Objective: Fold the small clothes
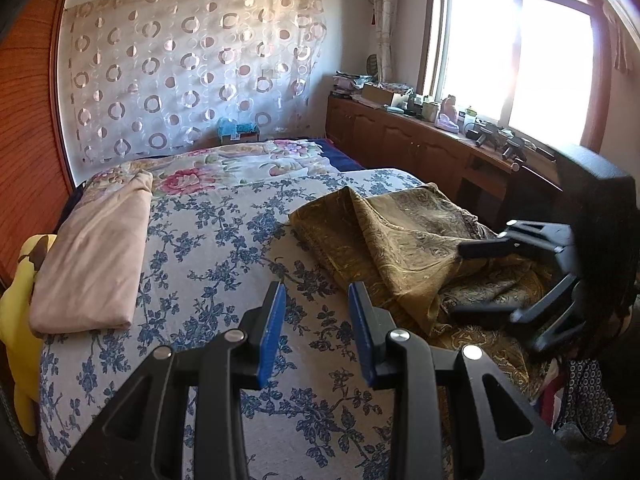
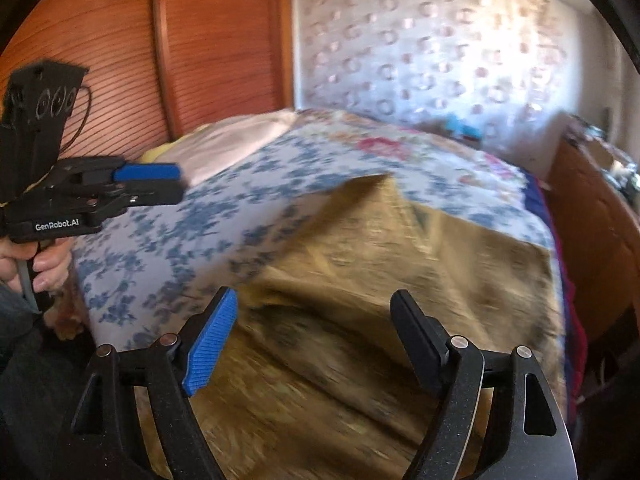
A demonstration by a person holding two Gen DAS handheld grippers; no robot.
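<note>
the bed fills both views, covered by a white spread with blue flowers, with a wooden wardrobe at one side and a cabinet under the window at the other. a circle-patterned curtain hangs behind the bed's far end. the gold cloth lies rumpled on the window side of the bed, one fold raised into a peak; in the right wrist view it is blurred and spreads under the claw. a folded pink cloth lies flat on the wardrobe side, well apart from the gold one, just beside a yellow toy at the bed's edge. the right claw is released, jaws wide above the gold cloth, nothing pinched between them. the left claw hovers over the bare spread, partly parted and empty, near the gold cloth's edge. a hand grips its handle.
</note>
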